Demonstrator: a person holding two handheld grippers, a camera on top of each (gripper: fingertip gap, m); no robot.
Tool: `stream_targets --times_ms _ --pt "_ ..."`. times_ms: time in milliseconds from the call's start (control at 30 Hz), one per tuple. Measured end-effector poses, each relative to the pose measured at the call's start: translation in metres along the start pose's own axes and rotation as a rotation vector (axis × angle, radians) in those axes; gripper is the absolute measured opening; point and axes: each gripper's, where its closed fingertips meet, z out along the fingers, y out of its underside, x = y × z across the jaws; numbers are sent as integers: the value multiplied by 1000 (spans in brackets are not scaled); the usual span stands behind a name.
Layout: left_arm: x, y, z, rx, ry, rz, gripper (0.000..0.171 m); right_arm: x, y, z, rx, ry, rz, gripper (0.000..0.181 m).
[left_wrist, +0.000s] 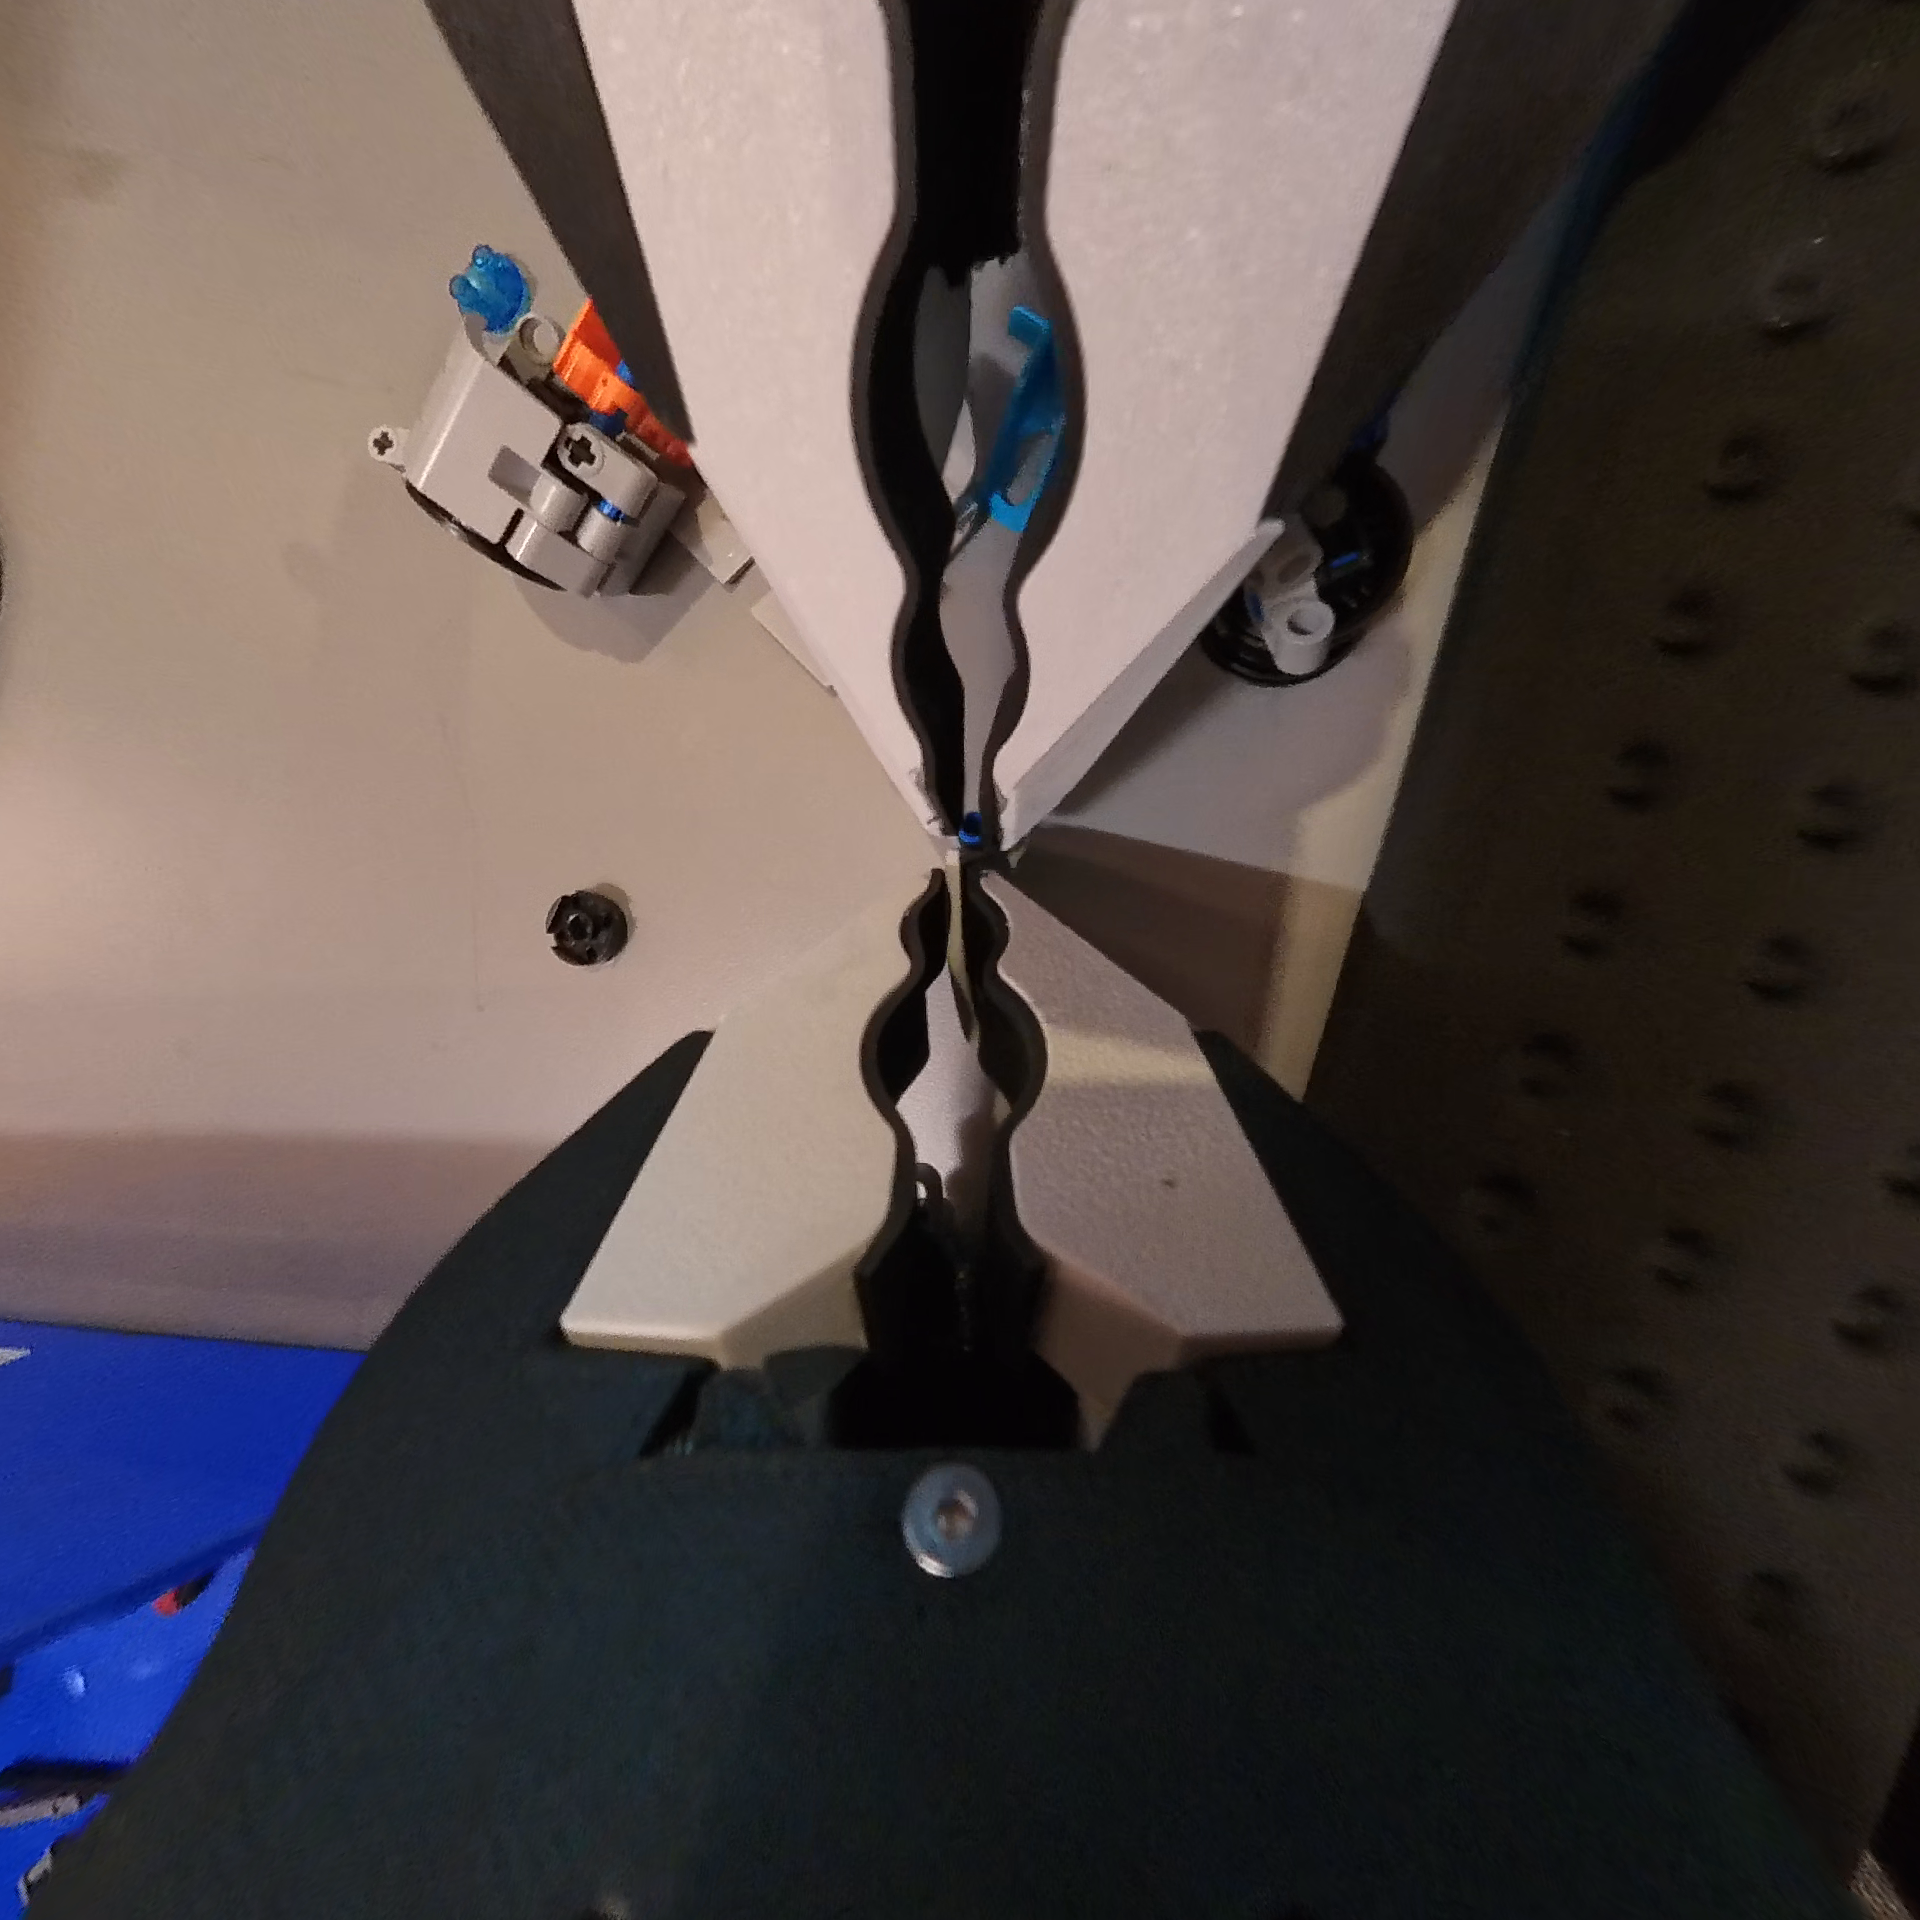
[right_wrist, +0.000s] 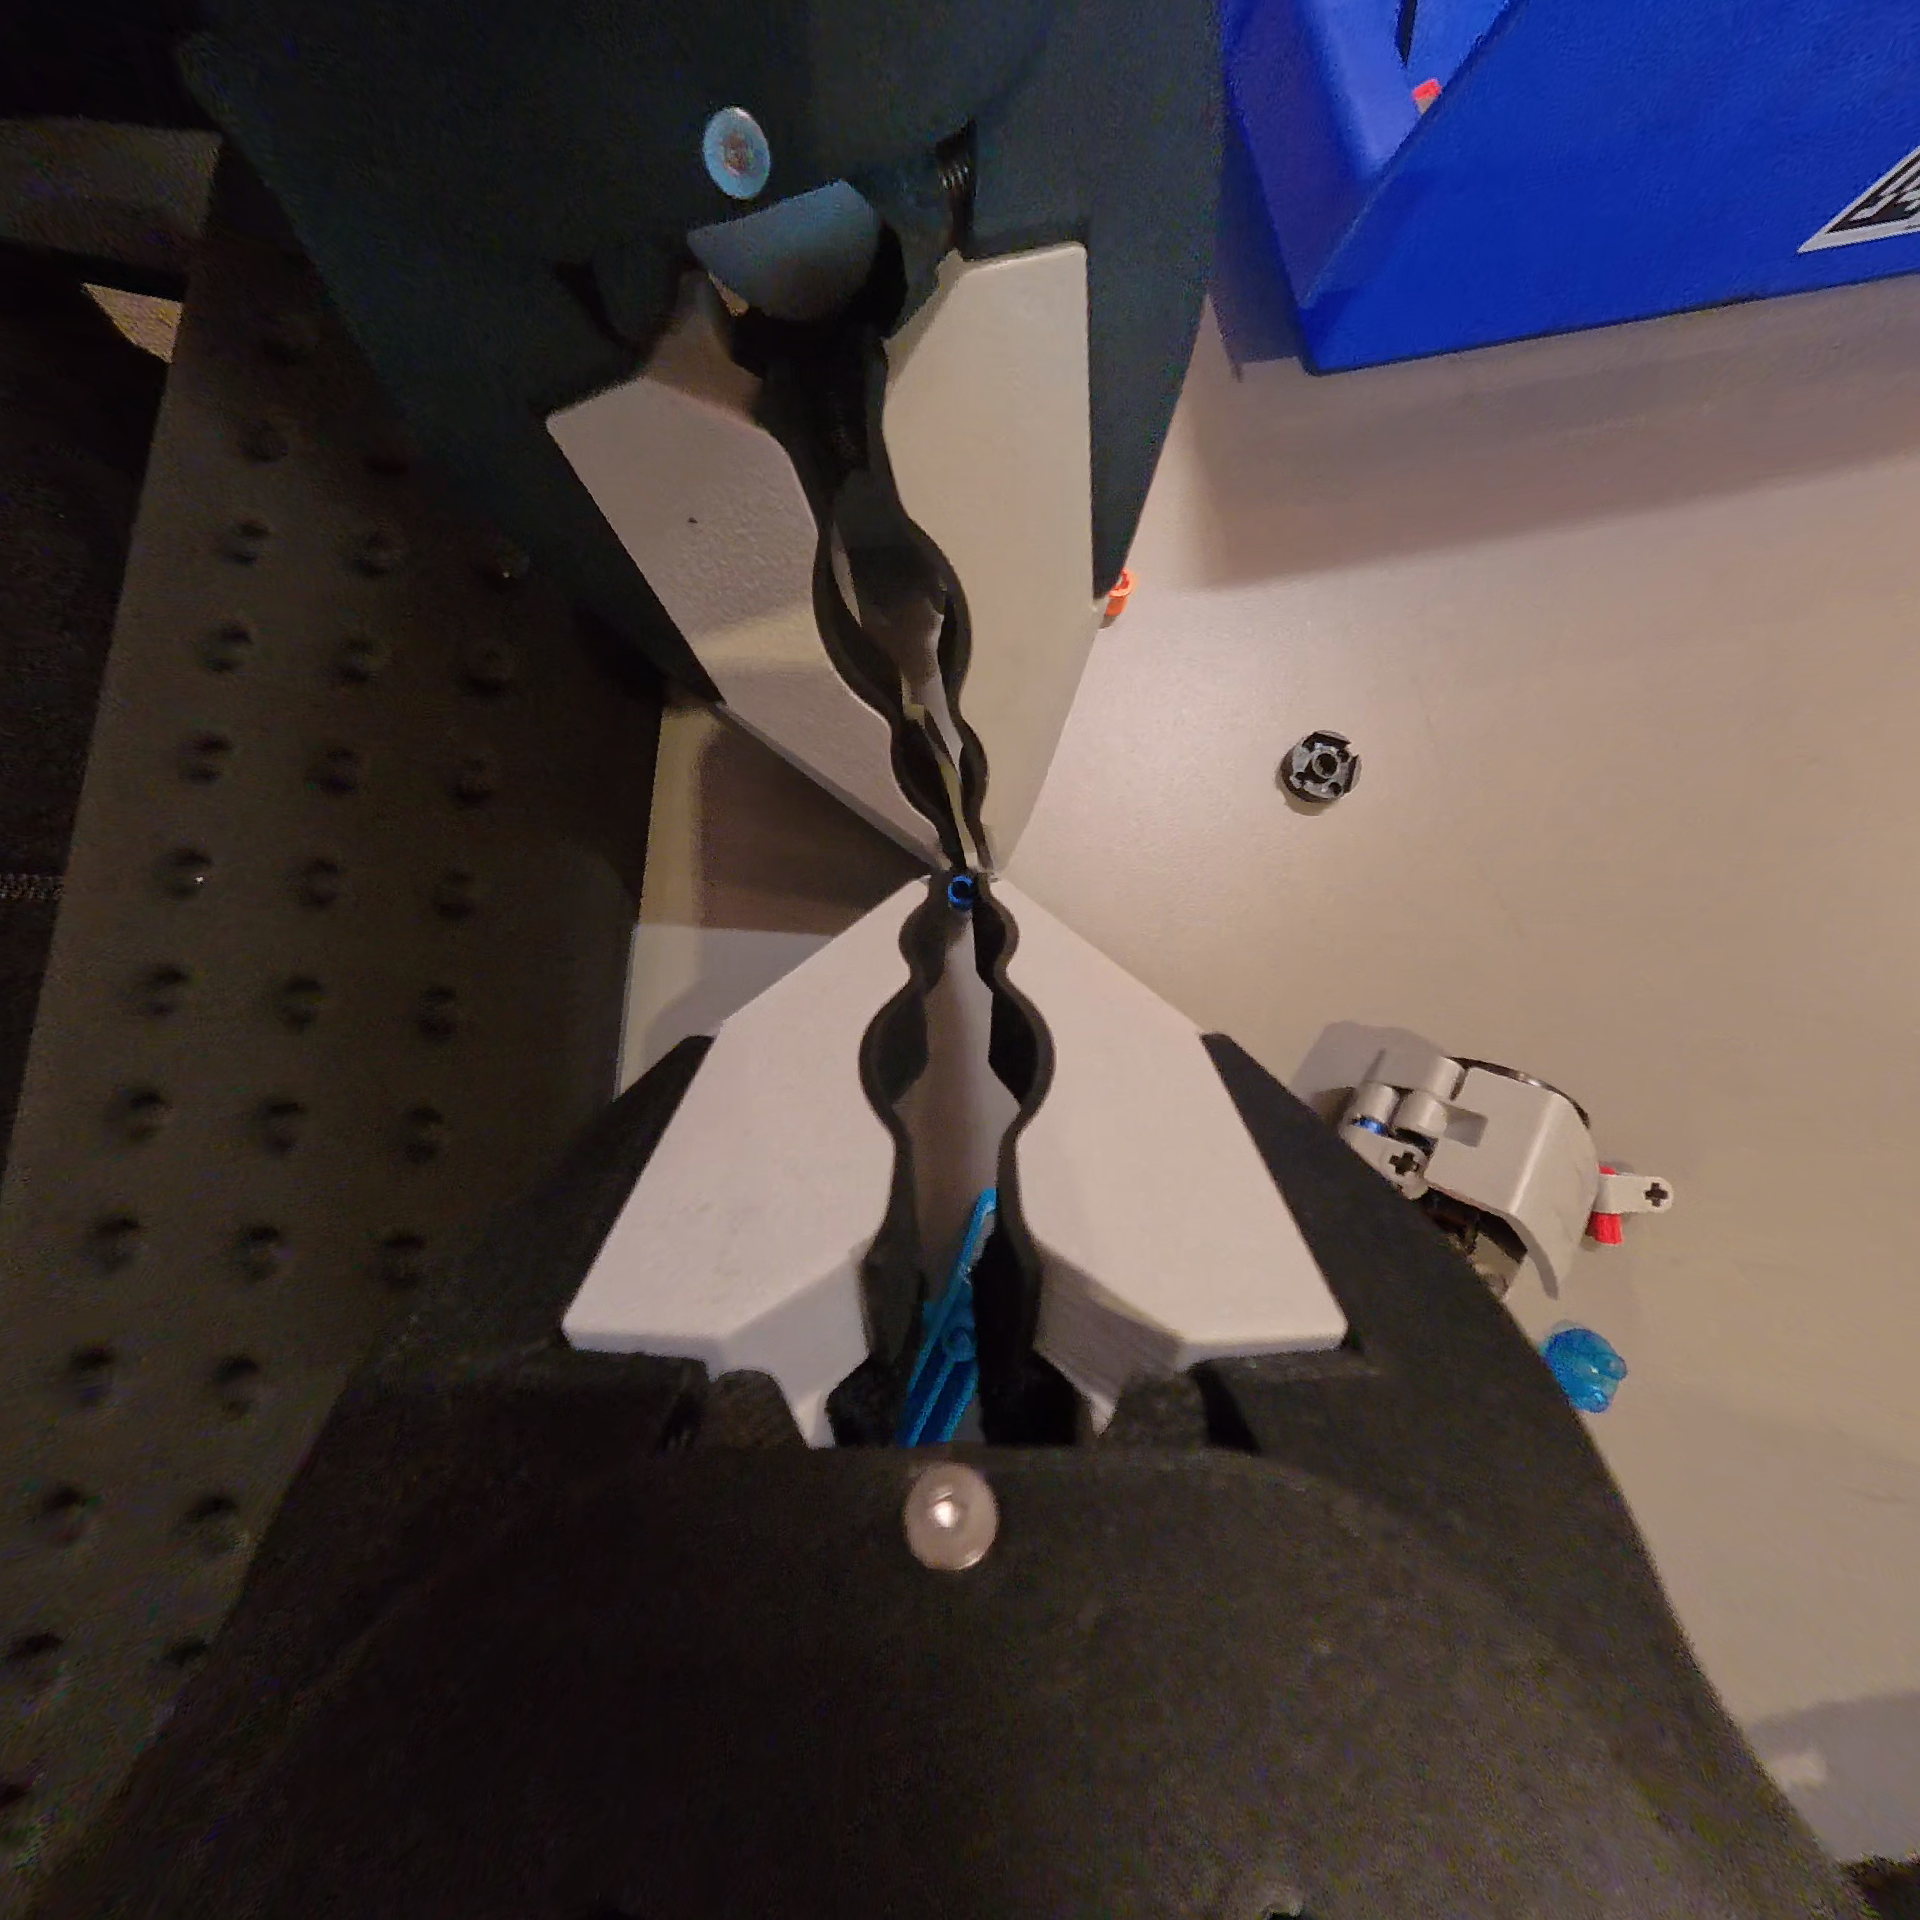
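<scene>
Beige tabletop (right_wrist: 1455, 623), its edge against a dark perforated board (right_wrist: 260, 831). We count two grippers meeting tip to tip: the left gripper (left_wrist: 961, 883) and right gripper (right_wrist: 961, 904), both closed on one small blue pin (right_wrist: 958, 891) between them, its long axis running tip to tip. One blue bin (right_wrist: 1610, 187); one grey brick assembly (right_wrist: 1475, 1153); one black round piece (right_wrist: 1317, 767); one clear blue piece (right_wrist: 1584, 1366).

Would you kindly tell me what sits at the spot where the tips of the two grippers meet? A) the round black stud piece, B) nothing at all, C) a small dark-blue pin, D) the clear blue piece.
C: a small dark-blue pin sits right where the right gripper and the left gripper come tip to tip, while the round black piece lies apart on the table.
</scene>
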Motion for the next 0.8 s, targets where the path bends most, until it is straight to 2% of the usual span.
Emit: stream_targets --times_ms 200,467,567,667,800 --pt "-1 -1 0 13 60 -51 0 3 -1 -2 24 -67 97 1" --pt "-5 -17 -19 124 349 -219 0 10 -20 -21 169 -270 356 1" --pt "-6 -29 -29 213 453 -292 0 14 -29 -34 277 -311 411 1" --pt "-8 -35 -39 278 526 -329 0 22 -37 -48 357 -302 436 0" --pt "-9 -39 -41 309 564 -359 0 26 -40 -58 381 -273 420 0"
